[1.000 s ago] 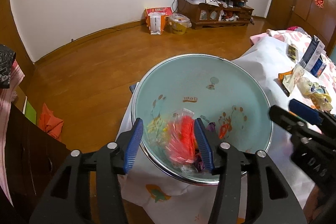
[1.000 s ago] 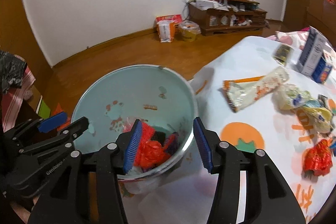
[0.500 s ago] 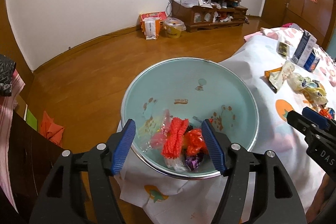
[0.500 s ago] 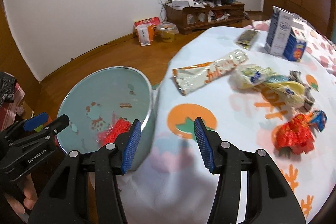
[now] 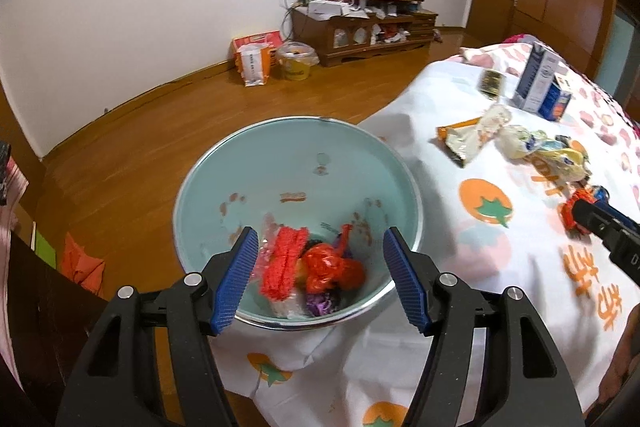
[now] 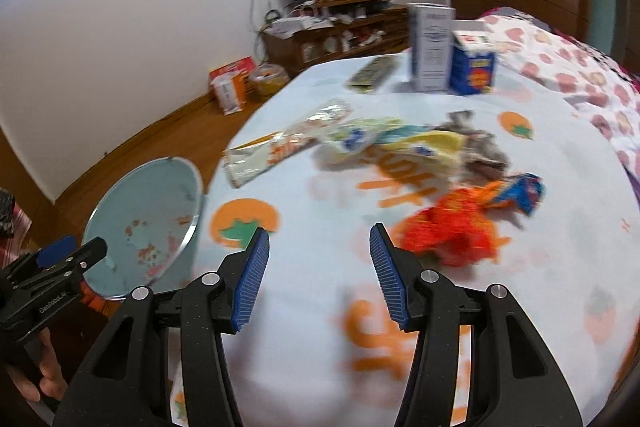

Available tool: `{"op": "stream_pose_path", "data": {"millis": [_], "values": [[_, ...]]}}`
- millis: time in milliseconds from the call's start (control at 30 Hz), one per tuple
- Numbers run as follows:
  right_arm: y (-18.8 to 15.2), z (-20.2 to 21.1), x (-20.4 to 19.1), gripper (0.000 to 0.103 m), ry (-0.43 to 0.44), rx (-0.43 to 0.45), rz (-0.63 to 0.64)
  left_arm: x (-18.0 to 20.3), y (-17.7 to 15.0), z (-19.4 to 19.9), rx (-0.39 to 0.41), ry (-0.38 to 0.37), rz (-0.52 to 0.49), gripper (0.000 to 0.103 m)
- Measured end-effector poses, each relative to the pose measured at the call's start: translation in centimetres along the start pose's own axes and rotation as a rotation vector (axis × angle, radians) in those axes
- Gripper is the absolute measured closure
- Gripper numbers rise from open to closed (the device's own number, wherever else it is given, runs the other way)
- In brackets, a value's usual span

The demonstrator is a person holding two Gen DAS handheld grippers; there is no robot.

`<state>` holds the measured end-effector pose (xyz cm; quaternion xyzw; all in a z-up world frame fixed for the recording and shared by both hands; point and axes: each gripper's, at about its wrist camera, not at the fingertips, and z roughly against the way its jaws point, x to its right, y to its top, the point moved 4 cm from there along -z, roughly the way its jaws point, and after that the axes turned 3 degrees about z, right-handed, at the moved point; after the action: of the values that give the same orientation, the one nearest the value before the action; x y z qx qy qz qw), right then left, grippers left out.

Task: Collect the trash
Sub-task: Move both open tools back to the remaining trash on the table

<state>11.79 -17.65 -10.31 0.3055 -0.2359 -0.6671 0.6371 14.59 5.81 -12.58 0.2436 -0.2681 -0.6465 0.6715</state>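
Note:
A pale blue enamel basin (image 5: pixel 296 163) stands at the left edge of the white cloth with orange prints (image 5: pixel 500 267); red and purple wrappers (image 5: pixel 316 271) lie in it. My left gripper (image 5: pixel 320 267) is open and empty above its near rim. My right gripper (image 6: pixel 318 267) is open and empty over the cloth, just left of a crumpled orange wrapper (image 6: pixel 452 227). Behind that wrapper lie a long snack packet (image 6: pixel 280 151), a yellow bag (image 6: pixel 400 143) and a blue-orange wrapper (image 6: pixel 520 191). The basin also shows in the right wrist view (image 6: pixel 144 223).
Two cartons (image 6: pixel 448 51) and a dark sachet (image 6: pixel 372 71) stand at the far side of the cloth. Beyond lies wooden floor (image 5: pixel 160 131), with a cluttered TV cabinet (image 5: pixel 364 27), a paper bag (image 5: pixel 252 63) and a bucket by the wall.
My right gripper has swung right, away from the basin and over the cloth toward the orange wrapper. My left gripper has opened wider and drawn back a little from the basin.

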Motion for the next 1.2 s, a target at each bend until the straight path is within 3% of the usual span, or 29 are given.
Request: {"op": "stream_pose_path", "data": {"millis": [467,633,967,1000,1033,1133,1200], "values": [[-1.4,2.5,10.3,0.050,-0.114,0.013,-0.181,5.0,-0.8,0.1,-0.016,-0.063,-0.079,0.039],[-0.3,1.4,9.9,0.050,-0.092,0.010,-0.174,6.2,-0.6,-0.2,-0.019,-0.067,-0.102,0.039],[0.9,-4.5,8.8,0.046,-0.067,-0.092,-0.220,7.0,1.4,-1.1,0.001,-0.064,-0.123,0.039],[0.8,-4.8,8.8,0.049,-0.061,-0.101,-0.217,7.1,1.7,-1.2,0.006,-0.065,-0.129,0.038],[0.6,-5.0,8.8,0.064,-0.047,-0.110,-0.219,7.5,2.1,-1.4,0.010,-0.071,-0.139,0.038],[0.0,-5.4,8.9,0.083,-0.020,-0.128,-0.207,8.1,3.0,-2.3,0.009,-0.084,-0.150,0.038],[-0.2,-5.0,9.2,0.087,-0.017,-0.122,-0.187,8.6,3.5,-3.0,0.005,-0.091,-0.154,0.038]]}}
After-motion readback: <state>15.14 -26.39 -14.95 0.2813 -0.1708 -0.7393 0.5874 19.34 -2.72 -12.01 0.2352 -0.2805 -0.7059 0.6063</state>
